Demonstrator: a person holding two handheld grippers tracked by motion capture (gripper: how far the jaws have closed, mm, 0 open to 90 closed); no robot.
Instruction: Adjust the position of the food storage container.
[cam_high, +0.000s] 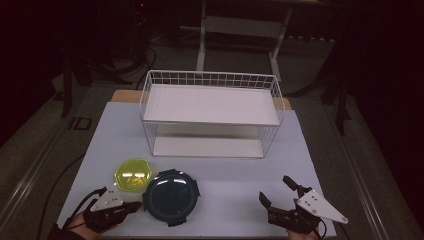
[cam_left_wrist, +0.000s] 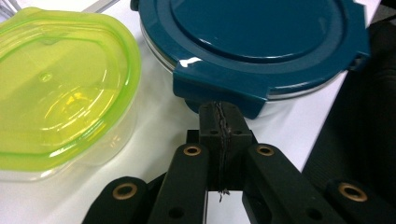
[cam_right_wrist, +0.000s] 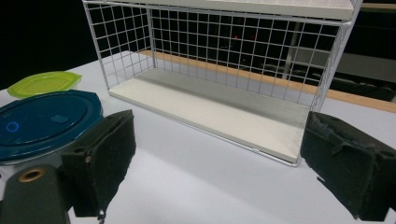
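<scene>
Standing at the far middle of the worktop (cam_high: 235, 175), the white wire rack (cam_high: 210, 112) has two flat shelves, one above the other, behind a grid wall. In front of it, toward the left near corner, sits the round container with a dark blue clip-on lid (cam_high: 170, 196); its glass wall shows under the lid rim in the left gripper view. Just beside it, on its far left, lies the smaller container with a yellow-green lid (cam_high: 133, 173), the two nearly touching. The right gripper (cam_high: 280, 195) rests at the near right of the worktop, well apart from both containers, its jaws spread wide with nothing between them, pointing toward the rack. The left gripper (cam_high: 131, 206) lies at the near left, its tips right at the blue lid's edge; its jaws are pressed together pad to pad, just under one of the lid's clip tabs (cam_left_wrist: 219, 88), with nothing visibly pinched between them.
</scene>
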